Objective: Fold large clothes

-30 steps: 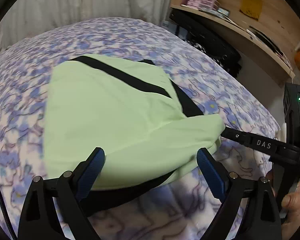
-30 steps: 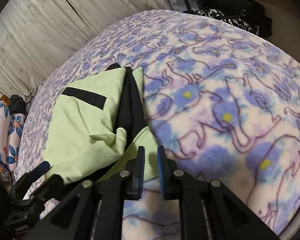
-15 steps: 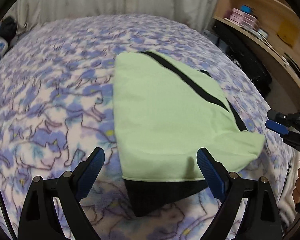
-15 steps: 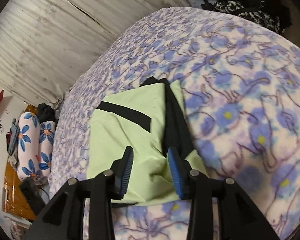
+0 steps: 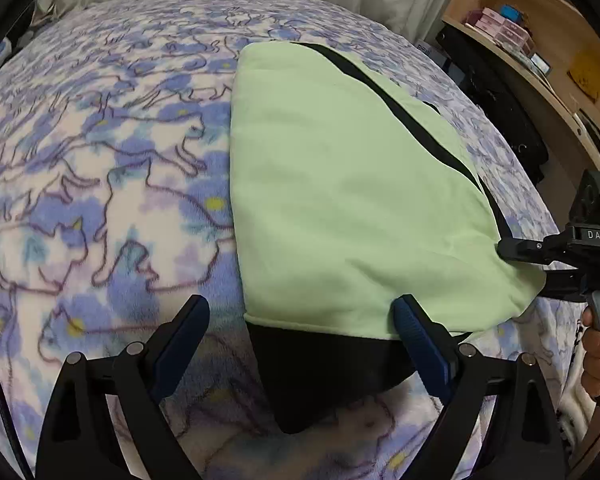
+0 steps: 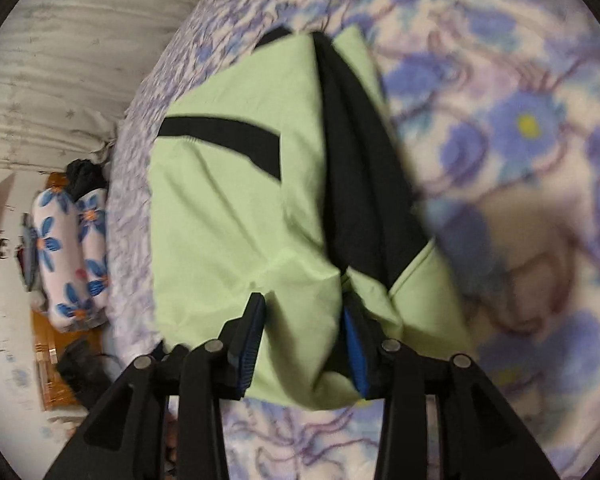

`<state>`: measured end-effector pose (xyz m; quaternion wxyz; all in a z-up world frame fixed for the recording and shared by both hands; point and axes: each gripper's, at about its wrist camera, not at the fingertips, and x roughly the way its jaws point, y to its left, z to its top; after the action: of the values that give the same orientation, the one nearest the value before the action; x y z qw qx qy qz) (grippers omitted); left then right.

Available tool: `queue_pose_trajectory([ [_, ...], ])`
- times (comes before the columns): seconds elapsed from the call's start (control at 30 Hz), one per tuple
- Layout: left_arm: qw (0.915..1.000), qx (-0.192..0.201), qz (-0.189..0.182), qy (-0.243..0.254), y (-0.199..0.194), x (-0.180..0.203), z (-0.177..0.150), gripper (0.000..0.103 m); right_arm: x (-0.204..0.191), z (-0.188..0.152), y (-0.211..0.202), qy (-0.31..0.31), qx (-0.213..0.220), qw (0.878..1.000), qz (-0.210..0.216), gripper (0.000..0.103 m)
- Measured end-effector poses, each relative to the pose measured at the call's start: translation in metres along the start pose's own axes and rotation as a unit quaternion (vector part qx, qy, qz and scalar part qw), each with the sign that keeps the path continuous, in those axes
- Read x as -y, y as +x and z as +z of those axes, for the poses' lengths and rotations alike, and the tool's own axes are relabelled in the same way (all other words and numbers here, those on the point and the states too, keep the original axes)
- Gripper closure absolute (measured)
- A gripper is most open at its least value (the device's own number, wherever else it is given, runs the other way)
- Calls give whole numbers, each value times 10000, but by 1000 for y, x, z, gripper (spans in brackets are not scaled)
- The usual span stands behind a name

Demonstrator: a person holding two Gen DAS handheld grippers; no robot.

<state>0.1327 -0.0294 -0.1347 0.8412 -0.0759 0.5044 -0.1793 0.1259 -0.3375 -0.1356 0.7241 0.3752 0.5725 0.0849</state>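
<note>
Garment (image 5: 340, 200) looks light, soft and floppy, so with my right gripper (image 6: 304, 340) parted around its near corner and my left gripper (image 5: 300, 332) spread wide, I'd pinch doubled edges.

Between my right fingers (image 6: 252, 340) I see smooth, matt green cloth, the garment (image 5: 340, 184), with black fabric trim. Under it the blanket (image 5: 100, 168) looks fuzzy fleece. My left fingers (image 5: 184, 336) are matt black plastic with ribbed blue rubber pads.
</note>
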Motion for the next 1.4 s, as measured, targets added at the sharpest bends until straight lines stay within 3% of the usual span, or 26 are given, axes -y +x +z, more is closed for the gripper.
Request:
queue_pose_trajectory([
  [0.2, 10000, 7, -1, 67, -2, 1, 4, 11, -2, 14, 22, 52, -192, 9987, 460, 64],
  [0.23, 9999, 21, 26, 104, -3, 2, 5, 11, -5, 15, 22, -23, -112, 9986, 509, 70],
  [0.27, 9999, 44, 56, 131, -4, 3, 6, 11, -7, 16, 19, -75, -31, 9985, 550, 87],
  [0.47, 9990, 395, 95, 182, -27, 8, 18, 11, -39, 2, -35, -740, 1006, 9907, 537, 97],
  [0.6, 9968, 704, 9, 382, -47, 21, 25, 17, -65, -16, -78, -1278, 1639, 9780, 195, 98],
  [0.73, 9960, 676, 4, 590, -44, 33, 27, 35, -70, -31, -97, -1537, 2003, 9674, -211, 98],
  [0.8, 9965, 551, 38, 622, -34, 37, 25, 37, -57, -34, -95, -1477, 2011, 9676, -382, 98],
  [0.9, 9976, 337, 74, 603, -16, 35, 22, 41, -26, -31, -66, -1237, 1582, 9763, -811, 97],
  [0.97, 9982, 179, 94, 568, -3, 32, 20, 42, -5, -24, -43, -860, 1180, 9847, -947, 93],
  [1.03, 9983, 159, 79, 553, -1, 31, 20, 42, 4, -20, -43, -570, 1089, 9890, -821, 88],
  [1.1, 9982, 146, 50, 577, -4, 30, 24, 41, 2, -15, -55, -482, 1281, 9880, -716, 81],
  [1.17, 9983, 80, -31, 578, -3, 29, 28, 40, -6, -7, -72, -484, 1691, 9820, -693, 56],
  [1.23, 9985, 48, -105, 536, -3, 27, 36, 40, -11, 5, -80, -449, 1892, 9786, -671, 48],
  [1.4, 9989, 144, -246, 366, 1, 20, 63, 40, -12, 50, -63, -444, 1809, 9805, -627, 48],
])
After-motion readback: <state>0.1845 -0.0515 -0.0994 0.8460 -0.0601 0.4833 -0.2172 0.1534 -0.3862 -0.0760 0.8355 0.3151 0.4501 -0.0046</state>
